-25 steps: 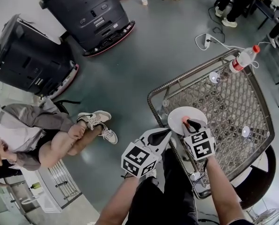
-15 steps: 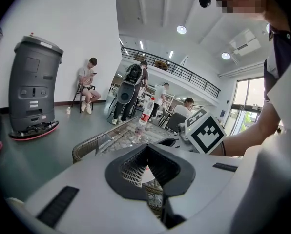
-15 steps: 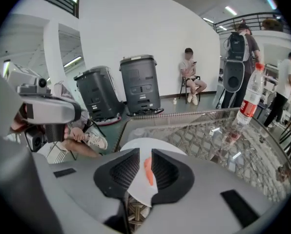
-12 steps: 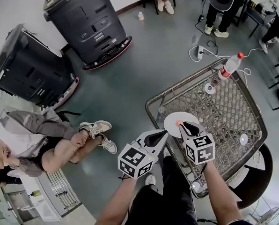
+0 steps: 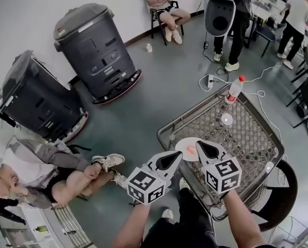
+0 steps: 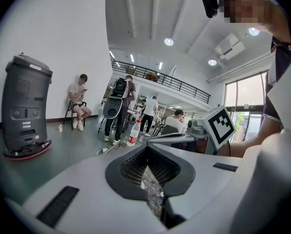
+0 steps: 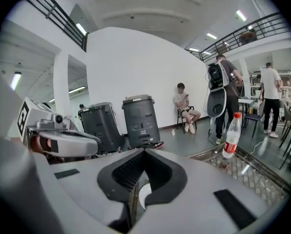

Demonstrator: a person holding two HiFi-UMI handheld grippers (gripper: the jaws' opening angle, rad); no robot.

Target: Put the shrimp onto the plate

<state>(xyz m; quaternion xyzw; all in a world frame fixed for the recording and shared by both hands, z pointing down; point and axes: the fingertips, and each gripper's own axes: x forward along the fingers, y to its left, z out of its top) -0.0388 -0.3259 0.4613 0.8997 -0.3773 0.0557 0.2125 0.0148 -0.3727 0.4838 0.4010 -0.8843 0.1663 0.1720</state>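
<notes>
A small orange shrimp lies on the white plate, which sits at the near left corner of a wire-mesh table. My right gripper hovers just right of the shrimp with its jaws shut and nothing between them. The left gripper hangs at the table's near left edge beside the plate, also shut and holding nothing. In the right gripper view, a sliver of the plate shows through the gap behind the shut tips. The left gripper view shows only mesh past its tips.
A water bottle with a red cap stands at the table's far corner, with a small clear lid near it. Two dark grey machines stand on the floor. A person sits at left; others are at the back.
The head view has swung up and both grippers have drawn back toward me. The shrimp, at the right gripper's tip before, now lies on the plate apart from it.
</notes>
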